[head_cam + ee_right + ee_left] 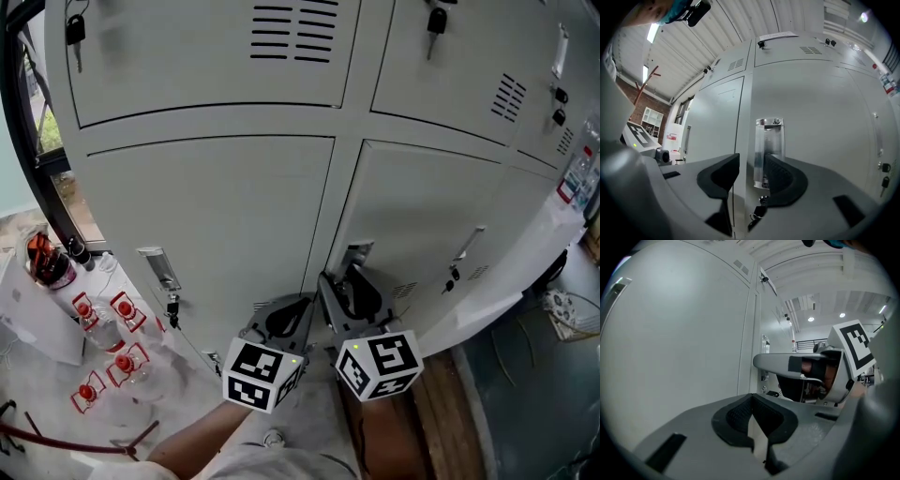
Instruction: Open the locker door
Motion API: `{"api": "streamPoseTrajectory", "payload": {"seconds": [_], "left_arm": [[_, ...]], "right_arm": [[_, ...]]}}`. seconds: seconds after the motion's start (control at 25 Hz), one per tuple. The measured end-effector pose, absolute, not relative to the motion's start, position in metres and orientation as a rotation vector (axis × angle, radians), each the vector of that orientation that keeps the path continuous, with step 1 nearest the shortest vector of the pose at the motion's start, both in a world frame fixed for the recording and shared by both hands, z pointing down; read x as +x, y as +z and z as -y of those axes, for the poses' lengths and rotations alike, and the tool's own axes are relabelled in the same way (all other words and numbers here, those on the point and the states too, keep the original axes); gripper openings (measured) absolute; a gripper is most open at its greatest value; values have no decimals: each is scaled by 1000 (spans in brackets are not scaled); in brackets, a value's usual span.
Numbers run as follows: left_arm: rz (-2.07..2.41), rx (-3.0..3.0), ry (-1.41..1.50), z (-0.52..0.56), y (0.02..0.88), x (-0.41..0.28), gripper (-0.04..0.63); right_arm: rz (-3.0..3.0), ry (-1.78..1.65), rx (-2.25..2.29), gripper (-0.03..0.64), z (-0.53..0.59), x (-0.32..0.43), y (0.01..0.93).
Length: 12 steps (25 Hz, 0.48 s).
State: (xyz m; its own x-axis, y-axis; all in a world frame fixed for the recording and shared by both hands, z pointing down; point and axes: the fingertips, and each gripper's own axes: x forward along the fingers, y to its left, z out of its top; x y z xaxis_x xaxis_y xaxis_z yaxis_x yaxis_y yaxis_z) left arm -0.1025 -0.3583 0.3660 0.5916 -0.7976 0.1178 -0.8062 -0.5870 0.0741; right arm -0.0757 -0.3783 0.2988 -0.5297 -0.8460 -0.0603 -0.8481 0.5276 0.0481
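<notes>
The grey lower-right locker door [422, 206] [820, 122] has a chrome handle [359, 253] [768, 145] at its left edge, with a key [757, 213] hanging under it. My right gripper [349, 281] [752, 164] is open and level at that handle. The handle shows in the gap between its dark pads, which do not press on it. My left gripper [286, 314] [752, 401] is shut on nothing, just to the left, in front of the post between the doors. In the left gripper view the right gripper [806, 366] is close by on the right.
The lower-left door [216, 216] has its own handle [159, 267]. Keys hang in the upper lockers [75, 33] [436, 19]. Several red-capped bottles [112, 347] and a white box [42, 281] stand on the floor at the left. More lockers run off to the right [544, 187].
</notes>
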Motion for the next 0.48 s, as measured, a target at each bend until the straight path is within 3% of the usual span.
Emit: {"api": "streamPoseTrajectory", "payload": {"seconds": [0.48], "left_arm": [[1386,2660,126,358,376,-106,6]], "right_arm": [[-2741,74,-1429,152,379,-78,297]]}}
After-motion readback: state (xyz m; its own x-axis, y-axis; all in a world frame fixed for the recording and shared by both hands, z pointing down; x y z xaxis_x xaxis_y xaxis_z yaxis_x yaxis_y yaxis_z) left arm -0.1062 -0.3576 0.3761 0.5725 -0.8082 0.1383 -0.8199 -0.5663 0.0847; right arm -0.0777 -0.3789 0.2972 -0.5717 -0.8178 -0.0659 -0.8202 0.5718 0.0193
